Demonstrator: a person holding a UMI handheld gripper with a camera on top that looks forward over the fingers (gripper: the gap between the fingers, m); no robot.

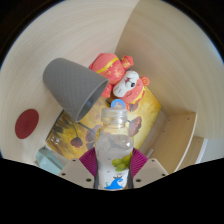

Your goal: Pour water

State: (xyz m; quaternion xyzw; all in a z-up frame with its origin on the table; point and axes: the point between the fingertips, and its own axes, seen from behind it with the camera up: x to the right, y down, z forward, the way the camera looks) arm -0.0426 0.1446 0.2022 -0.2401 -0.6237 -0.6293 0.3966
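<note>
The hand-held gripper [113, 165] is clamped on a clear plastic bottle [113, 140], its purple pads pressing either side of the body near the blue label. The bottle points forward along the fingers, its mouth reaching toward a grey cup [75, 85] that appears lifted and tilted just above and beyond the neck, open end facing the bottle. Behind them a red-and-orange toy monkey [122, 78] lies on the pale table [40, 45], with a red disc [26, 124] off to one side. The view does not settle whether the bottle is capped, nor what holds the cup. To pour well, the mouth should sit just over the cup's rim before tipping, and the tilt should be slow, so the stream lands inside rather than on the table.
</note>
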